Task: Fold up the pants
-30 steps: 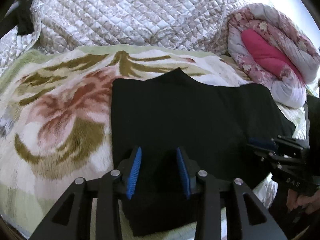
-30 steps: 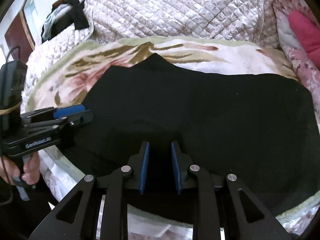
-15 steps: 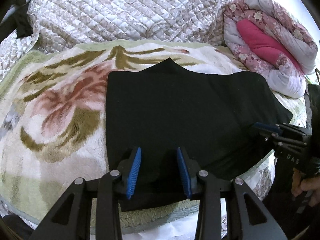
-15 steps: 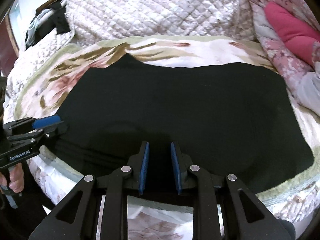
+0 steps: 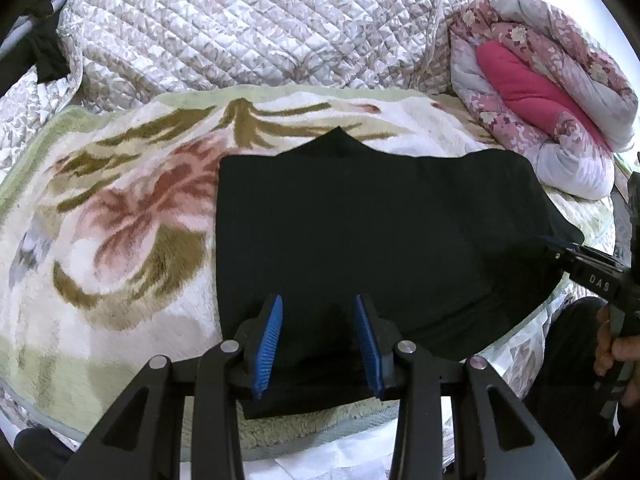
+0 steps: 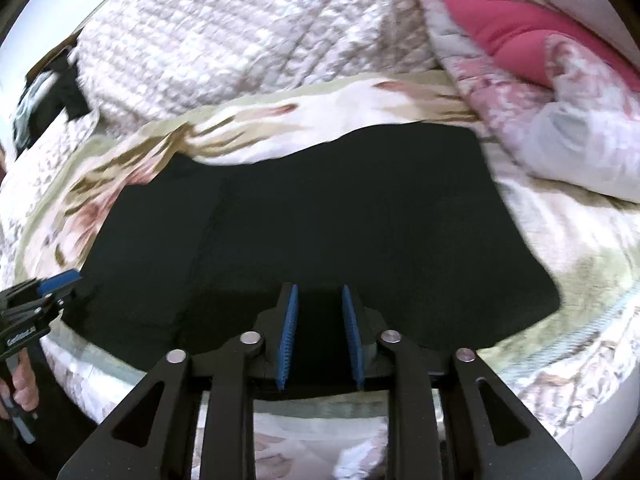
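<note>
Quilted bedspread, floral blanket, perhaps window glare.

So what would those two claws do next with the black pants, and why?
Probably the right gripper, whose fingers have just been opening with nothing gripped, drops onto the near edge of the black pants to pinch it; they lie flat on the floral blanket, unfinished.

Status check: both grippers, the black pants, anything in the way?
Left gripper open, nothing pinched. Right gripper open, jaws just widened, empty. Black pants flat on floral blanket. Nothing in the way.

A floral blanket covers the bed, with black pants lying flat on it.
</note>
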The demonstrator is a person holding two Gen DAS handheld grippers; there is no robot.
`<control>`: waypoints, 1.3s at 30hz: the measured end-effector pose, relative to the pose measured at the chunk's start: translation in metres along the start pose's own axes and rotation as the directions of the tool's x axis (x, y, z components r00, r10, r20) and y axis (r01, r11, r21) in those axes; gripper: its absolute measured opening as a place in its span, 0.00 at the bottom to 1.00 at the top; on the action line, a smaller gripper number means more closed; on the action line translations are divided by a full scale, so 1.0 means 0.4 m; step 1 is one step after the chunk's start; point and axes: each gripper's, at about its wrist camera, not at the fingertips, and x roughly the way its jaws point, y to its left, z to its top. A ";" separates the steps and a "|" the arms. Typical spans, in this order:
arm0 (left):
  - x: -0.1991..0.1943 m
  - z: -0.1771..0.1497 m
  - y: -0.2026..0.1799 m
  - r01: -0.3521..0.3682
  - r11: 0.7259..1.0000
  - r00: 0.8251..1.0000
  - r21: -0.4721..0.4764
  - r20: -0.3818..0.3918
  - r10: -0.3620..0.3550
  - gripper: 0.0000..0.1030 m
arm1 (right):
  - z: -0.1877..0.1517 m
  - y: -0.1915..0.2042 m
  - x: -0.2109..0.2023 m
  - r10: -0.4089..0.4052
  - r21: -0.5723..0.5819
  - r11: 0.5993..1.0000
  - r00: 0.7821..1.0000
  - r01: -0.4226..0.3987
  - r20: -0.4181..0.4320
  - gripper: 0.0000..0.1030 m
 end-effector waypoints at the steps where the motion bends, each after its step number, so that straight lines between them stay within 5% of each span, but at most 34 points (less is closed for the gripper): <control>1: -0.001 0.002 0.000 -0.006 1.000 1.000 0.002 0.002 0.006 0.39 | 0.002 -0.018 -0.004 -0.004 0.027 1.000 1.000 0.004 0.002 0.37; 15: 0.029 0.003 -0.018 0.001 1.000 0.999 0.016 -0.044 0.000 0.39 | 0.014 -0.132 -0.066 0.002 0.207 0.978 0.998 -0.015 0.062 0.40; 28: 0.030 0.026 -0.004 -0.007 1.000 0.999 -0.001 -0.036 0.007 0.39 | -0.004 -0.295 -0.094 -0.009 0.443 0.896 0.994 -0.039 0.106 0.46; 39: 0.048 0.010 -0.022 0.006 1.000 0.998 0.014 -0.061 -0.006 0.39 | -0.036 -0.300 -0.029 0.182 0.565 0.806 0.982 -0.177 0.049 0.46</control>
